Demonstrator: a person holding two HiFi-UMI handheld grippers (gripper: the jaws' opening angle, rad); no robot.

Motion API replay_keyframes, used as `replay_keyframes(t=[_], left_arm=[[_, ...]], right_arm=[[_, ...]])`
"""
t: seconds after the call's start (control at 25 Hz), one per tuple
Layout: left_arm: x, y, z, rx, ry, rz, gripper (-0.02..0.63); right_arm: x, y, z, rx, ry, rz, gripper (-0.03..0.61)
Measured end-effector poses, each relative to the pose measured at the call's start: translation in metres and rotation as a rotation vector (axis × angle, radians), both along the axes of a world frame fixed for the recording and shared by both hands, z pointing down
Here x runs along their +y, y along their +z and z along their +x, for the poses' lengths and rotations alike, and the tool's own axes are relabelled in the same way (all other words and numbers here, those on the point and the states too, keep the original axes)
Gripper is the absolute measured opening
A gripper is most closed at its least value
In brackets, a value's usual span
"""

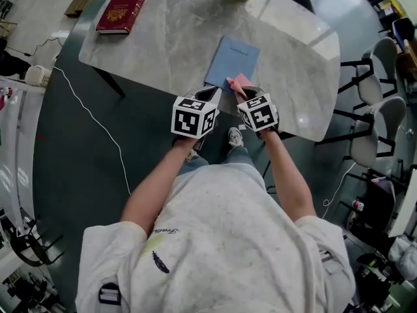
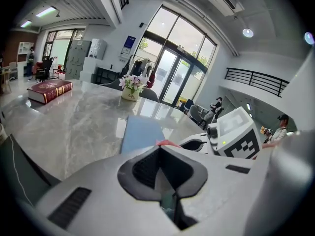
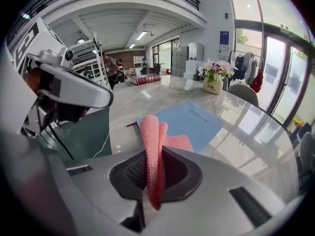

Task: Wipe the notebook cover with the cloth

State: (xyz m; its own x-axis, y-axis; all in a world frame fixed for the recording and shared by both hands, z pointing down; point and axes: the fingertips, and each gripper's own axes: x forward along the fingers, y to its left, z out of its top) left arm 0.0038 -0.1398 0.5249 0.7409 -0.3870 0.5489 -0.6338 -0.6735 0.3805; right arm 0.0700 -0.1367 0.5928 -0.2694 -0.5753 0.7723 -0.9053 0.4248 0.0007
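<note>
The blue notebook [image 1: 232, 60] lies cover-up by the near edge of the table [image 1: 163, 38], within easy sweep. Your right gripper [image 3: 153, 173] pinches the pink cloth [image 3: 152, 141] by a fold, leaving its tail draped on the cover's near corner. Your left gripper [image 2: 160, 173], closed on nothing, hangs just beside.

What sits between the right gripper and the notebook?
The pink cloth, pinched in the right gripper, drapes onto the notebook at its near corner; clearest in the right gripper view.

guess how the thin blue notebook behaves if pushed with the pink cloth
The thin blue notebook looks light and lies flat on the glossy marble table, so it would probably slide when pushed. The textured pink cloth pinched in the right tool may grip the cover and drag it.
</note>
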Motion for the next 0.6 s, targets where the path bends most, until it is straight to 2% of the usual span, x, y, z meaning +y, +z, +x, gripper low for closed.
replay_keyframes(t=[0.6], left_arm=[[0.003, 0.0, -0.015, 0.015, 0.049, -0.004, 0.006]], right_arm=[[0.021, -0.001, -0.024, 0.003, 0.05, 0.001, 0.015]])
